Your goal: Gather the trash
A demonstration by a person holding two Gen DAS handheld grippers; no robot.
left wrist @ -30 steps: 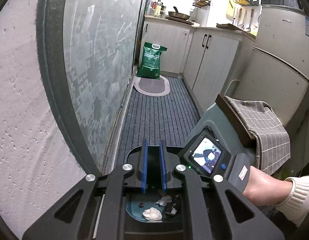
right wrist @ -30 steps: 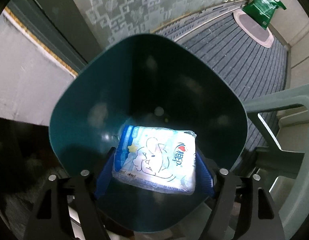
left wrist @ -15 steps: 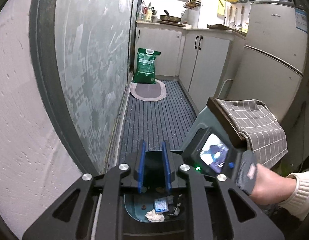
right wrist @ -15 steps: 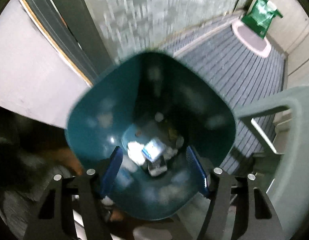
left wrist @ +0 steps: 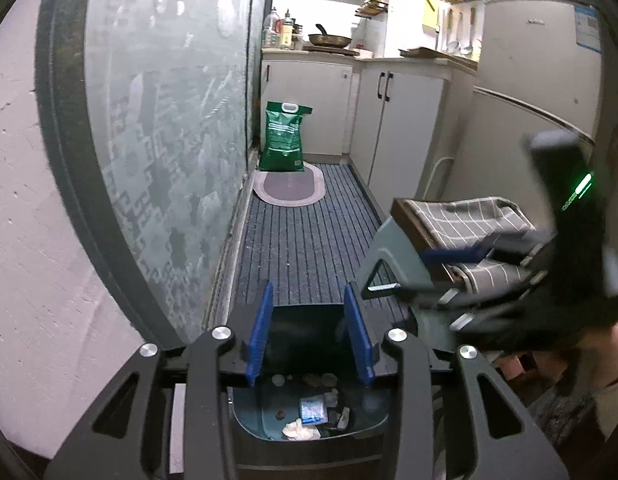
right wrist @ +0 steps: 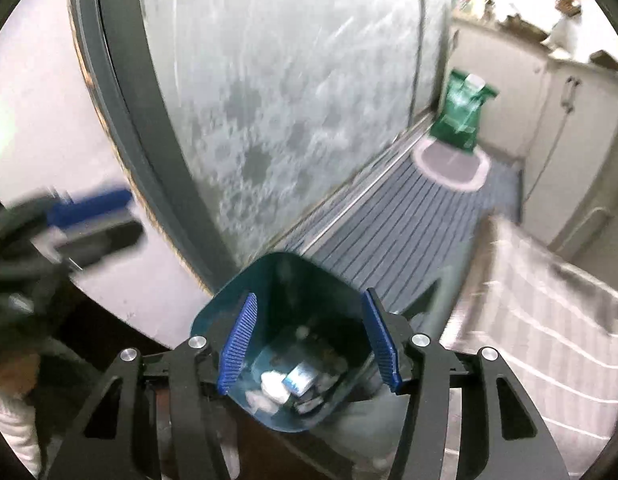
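A teal trash bin (right wrist: 229,316) stands on the floor below both grippers; it also shows in the left wrist view (left wrist: 249,424). Inside lie a blue-and-white tissue pack (right wrist: 299,380), white crumpled paper (right wrist: 274,384) and other small scraps; the pack also shows in the left wrist view (left wrist: 311,410). My right gripper (right wrist: 307,342) is open and empty above the bin. My left gripper (left wrist: 309,336) is open and empty above the bin's rim. The right gripper shows blurred at the right of the left wrist view (left wrist: 461,264).
A frosted patterned glass door (left wrist: 161,120) runs along the left. A striped dark mat (left wrist: 305,232) covers the kitchen floor. A stool with a checked cloth (left wrist: 469,224) stands to the right. A green bag (left wrist: 285,140) and white cabinets (left wrist: 393,116) are at the far end.
My right gripper let the tissue pack drop into the bin, opened and rose away. My left gripper opened wider and lifted.
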